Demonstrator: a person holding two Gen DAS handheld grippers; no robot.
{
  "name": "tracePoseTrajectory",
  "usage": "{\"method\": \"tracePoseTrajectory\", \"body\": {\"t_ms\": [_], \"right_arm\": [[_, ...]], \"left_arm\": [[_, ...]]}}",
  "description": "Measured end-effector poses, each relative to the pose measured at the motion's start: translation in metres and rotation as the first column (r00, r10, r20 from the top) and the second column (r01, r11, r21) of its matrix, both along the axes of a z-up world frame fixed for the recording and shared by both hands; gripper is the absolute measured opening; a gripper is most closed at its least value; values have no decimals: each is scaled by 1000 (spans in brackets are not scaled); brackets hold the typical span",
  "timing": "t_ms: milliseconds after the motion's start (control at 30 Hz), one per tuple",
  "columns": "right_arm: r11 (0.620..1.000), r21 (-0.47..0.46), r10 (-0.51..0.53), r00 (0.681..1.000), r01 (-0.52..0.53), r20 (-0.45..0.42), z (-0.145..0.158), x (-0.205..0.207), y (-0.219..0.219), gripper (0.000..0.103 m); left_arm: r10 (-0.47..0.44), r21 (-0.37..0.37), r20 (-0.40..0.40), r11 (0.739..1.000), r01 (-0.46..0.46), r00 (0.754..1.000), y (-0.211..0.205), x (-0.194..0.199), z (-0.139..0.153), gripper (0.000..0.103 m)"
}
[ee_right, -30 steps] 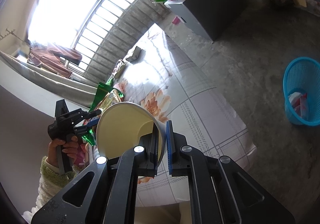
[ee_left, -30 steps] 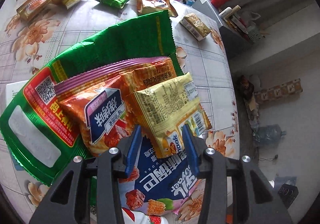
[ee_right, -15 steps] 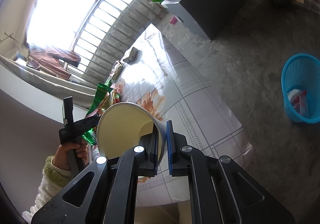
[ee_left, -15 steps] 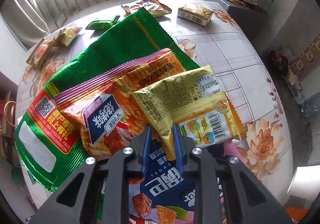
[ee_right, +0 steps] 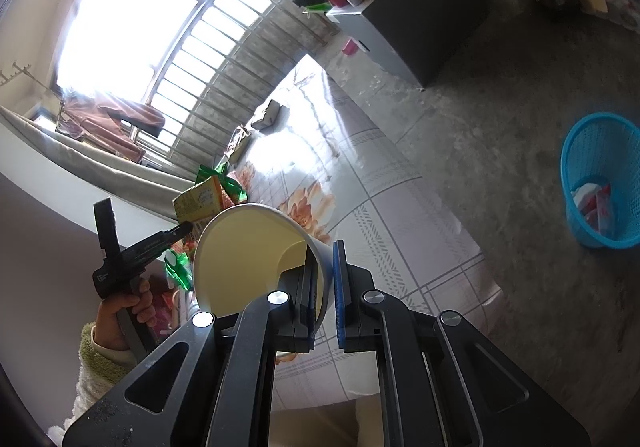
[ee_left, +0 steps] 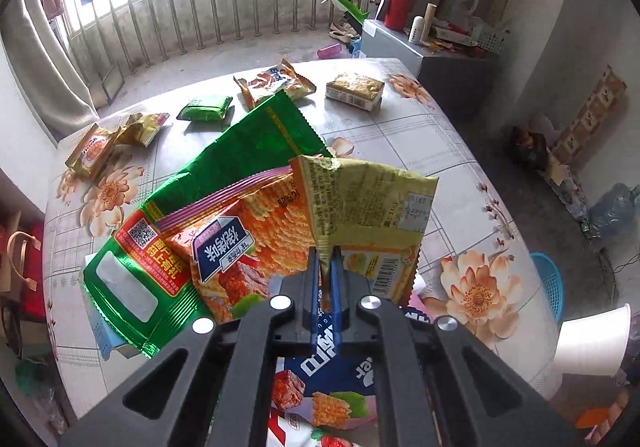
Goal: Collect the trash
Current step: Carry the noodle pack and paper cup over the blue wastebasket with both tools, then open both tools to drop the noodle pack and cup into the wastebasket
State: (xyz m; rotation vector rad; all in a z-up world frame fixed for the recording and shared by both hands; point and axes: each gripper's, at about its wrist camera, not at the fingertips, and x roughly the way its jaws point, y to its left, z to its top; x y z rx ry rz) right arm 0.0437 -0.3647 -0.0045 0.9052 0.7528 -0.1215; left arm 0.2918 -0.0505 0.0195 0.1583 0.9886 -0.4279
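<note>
Yellow wrapper, "16g" label

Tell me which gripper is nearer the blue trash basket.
Right, as far as the views show. The right gripper, holding the paper cup, is at the table edge facing the blue basket; the left gripper grips a yellow wrapper over the table.

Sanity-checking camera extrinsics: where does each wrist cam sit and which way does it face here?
Left wrist: on the left gripper, looking down across the table toward the window; own fingers pinch a yellow wrapper.
Right wrist: on the right gripper, looking out over the table edge at the floor and blue basket; own fingers clamp a paper cup, and the left hand shows.
Shared: table, yellow wrapper, paper cup, basket.
</note>
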Motion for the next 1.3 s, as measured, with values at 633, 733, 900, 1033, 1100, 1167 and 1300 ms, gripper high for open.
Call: {"method": "tracePoseTrajectory", "body": {"t_ms": [633,733,900,1033,1100,1167,1300], "right_arm": [[941,0,-339,941,339,-2,-16,-143,-94,6],[908,-3,-419,907,420,-44,-32,-174,-118,6],[855,4,-515,849,519,-117,-69,-195,-160,6],[824,-6,-558,811,566,-173,-100,-192,-198,6],[808,-7,-579,790,590,-201,-116,-189,-218,8],[796,-17,-594,776,605,-214,-132,-184,-239,10],[766,35,-607,740,642,-291,-186,-181,-274,37]], "left_arm": [[-422,-103,-10,902,419,907,-196,-124,10,5],[-503,-85,-68,863,497,862,-257,-145,-16,5],[-554,-43,-213,828,559,805,-352,-167,-78,6],[-550,5,-295,817,576,782,-415,-174,-132,8],[-540,8,-320,820,572,779,-441,-175,-155,9],[-540,-6,-340,820,572,770,-464,-175,-176,23],[-508,-50,-399,843,535,763,-485,-176,-210,58]]}}
